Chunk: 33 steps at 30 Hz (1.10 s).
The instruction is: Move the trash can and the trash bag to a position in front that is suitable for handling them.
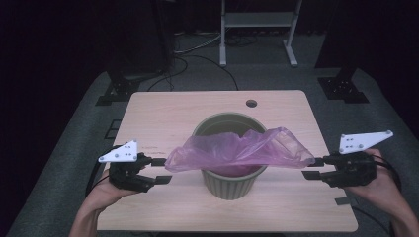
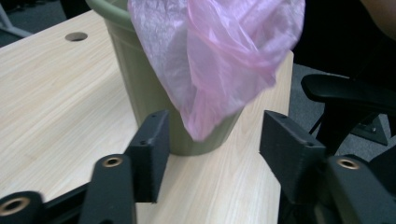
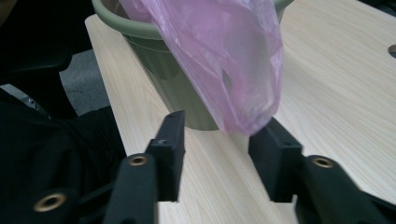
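Observation:
An olive-green bin (image 1: 230, 183) stands in the middle of the wooden table (image 1: 163, 113). A thin pink plastic bag (image 1: 237, 148) lies over its mouth and stretches out past both sides. My left gripper (image 1: 160, 170) is open at the bag's left tip. My right gripper (image 1: 314, 168) is open at its right tip. In the left gripper view the bag (image 2: 219, 56) hangs down the bin (image 2: 149, 93), with its tip between the wide-apart jaws of the left gripper (image 2: 215, 140). In the right gripper view the bag (image 3: 224, 56) ends close to one jaw of the right gripper (image 3: 223, 135).
A round cable hole (image 1: 251, 103) sits near the table's far edge. A white frame stand (image 1: 257, 19) and cables are on the floor behind. Black stand feet (image 1: 116, 89) flank the table. A black chair armrest (image 2: 350, 93) is near the table's front side.

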Available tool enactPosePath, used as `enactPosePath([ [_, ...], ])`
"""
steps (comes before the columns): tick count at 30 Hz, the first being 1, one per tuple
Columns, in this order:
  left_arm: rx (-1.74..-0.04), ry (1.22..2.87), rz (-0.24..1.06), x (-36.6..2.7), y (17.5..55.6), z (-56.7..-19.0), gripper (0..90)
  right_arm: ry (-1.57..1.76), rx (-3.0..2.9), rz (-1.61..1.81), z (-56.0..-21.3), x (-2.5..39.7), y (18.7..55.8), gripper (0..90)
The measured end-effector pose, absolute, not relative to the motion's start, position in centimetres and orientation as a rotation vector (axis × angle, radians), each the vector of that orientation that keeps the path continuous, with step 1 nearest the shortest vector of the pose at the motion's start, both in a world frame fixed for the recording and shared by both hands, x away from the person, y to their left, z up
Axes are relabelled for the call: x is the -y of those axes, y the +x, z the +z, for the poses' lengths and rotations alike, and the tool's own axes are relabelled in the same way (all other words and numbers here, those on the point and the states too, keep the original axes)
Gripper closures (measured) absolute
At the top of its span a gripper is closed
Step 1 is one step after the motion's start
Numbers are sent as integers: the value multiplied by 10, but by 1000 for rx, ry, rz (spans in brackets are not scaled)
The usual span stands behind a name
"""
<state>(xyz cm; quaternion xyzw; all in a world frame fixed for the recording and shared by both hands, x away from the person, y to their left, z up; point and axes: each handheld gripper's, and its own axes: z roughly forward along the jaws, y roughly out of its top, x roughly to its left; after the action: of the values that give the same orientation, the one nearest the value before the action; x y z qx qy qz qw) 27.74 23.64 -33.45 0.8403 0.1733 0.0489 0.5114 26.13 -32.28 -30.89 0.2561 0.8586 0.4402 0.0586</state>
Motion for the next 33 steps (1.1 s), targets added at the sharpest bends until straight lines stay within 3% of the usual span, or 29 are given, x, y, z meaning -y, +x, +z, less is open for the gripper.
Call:
enactPosePath([
  [9,-326,2043,168,-231,264,-295,345,709,-2518,1400,-275,330,247,448],
  [25,-252,2086,206,-193,283,-263,321,585,-2508,1368,-241,291,275,420],
  [30,-250,2119,206,-182,293,-261,324,556,-2530,1345,-239,277,285,436],
  [33,-236,2154,194,-176,300,-263,394,550,-2569,1326,-239,265,296,539],
])
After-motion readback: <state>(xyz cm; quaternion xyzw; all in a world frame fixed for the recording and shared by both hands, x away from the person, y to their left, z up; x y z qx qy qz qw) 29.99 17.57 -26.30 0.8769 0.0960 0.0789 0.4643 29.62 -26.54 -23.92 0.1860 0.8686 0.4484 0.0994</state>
